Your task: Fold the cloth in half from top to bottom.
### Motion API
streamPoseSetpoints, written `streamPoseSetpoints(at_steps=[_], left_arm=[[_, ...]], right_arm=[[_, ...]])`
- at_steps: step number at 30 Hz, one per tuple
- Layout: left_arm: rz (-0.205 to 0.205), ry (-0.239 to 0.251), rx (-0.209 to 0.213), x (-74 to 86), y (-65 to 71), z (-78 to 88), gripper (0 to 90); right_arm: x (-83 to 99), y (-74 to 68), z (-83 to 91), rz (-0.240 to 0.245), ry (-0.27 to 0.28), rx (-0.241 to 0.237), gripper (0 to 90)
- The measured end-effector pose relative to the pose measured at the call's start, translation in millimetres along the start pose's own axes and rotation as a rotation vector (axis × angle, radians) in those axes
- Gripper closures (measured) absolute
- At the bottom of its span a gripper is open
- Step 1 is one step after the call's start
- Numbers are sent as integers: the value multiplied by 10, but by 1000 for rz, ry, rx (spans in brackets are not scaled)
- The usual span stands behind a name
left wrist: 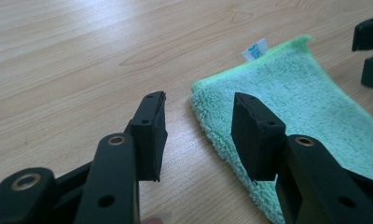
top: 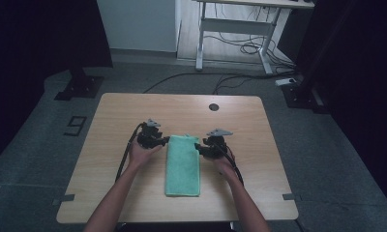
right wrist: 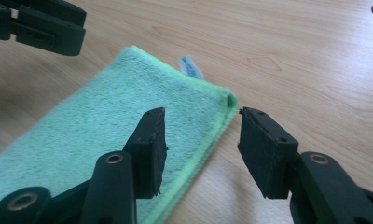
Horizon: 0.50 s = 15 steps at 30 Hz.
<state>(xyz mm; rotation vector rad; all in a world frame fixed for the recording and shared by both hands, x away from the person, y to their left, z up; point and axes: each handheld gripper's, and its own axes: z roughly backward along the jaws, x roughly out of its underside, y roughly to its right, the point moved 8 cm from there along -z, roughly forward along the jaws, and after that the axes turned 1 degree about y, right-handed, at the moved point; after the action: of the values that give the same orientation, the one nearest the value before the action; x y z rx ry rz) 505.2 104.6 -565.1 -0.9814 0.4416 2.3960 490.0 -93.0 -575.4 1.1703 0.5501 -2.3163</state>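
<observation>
In the high view, a pale wood-grain table (top: 182, 108) stands on a grey floor in a dim room, with a round dark hole (top: 214, 107) near its far edge at about 12 o'clock from the cloth. A green folded towel (top: 183, 166) lies lengthwise at the table's middle. The left gripper (top: 165, 140) sits at the towel's 10 o'clock corner and the right gripper (top: 199, 146) at its 2 o'clock corner, each in a bare hand. Beyond the table a white-legged desk (top: 235, 29) stands over loose cables (top: 245, 48), and dark curtains flank the room.

In the left gripper view, the jaws stand partly apart, about half open, with the towel's near corner (left wrist: 208, 100) between them at roughly 12 o'clock; the pads do not press it. A small white label (left wrist: 255, 49) sticks out at the towel's far edge, at 1 o'clock.

In the right gripper view, the jaws are likewise half apart, straddling the towel's folded corner (right wrist: 224, 105); the left pad seems to hover over the cloth, though contact is hard to judge. The label (right wrist: 192, 67) shows at 11 o'clock.
</observation>
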Motion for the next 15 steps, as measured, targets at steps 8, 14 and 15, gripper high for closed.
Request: streamPoseSetpoints(at_steps=[8, 14, 15], left_arm=[[13, 9, 1, -4, -38, -22, 561], [24, 6, 11, 6, -46, -91, 566], [24, 6, 11, 6, -48, -99, 566]], right_arm=[[-71, 88, -54, -6, -5, 2, 525], [-90, 111, -155, -4, -23, -8, 547], [-100, 108, -176, -5, -25, -11, 552]])
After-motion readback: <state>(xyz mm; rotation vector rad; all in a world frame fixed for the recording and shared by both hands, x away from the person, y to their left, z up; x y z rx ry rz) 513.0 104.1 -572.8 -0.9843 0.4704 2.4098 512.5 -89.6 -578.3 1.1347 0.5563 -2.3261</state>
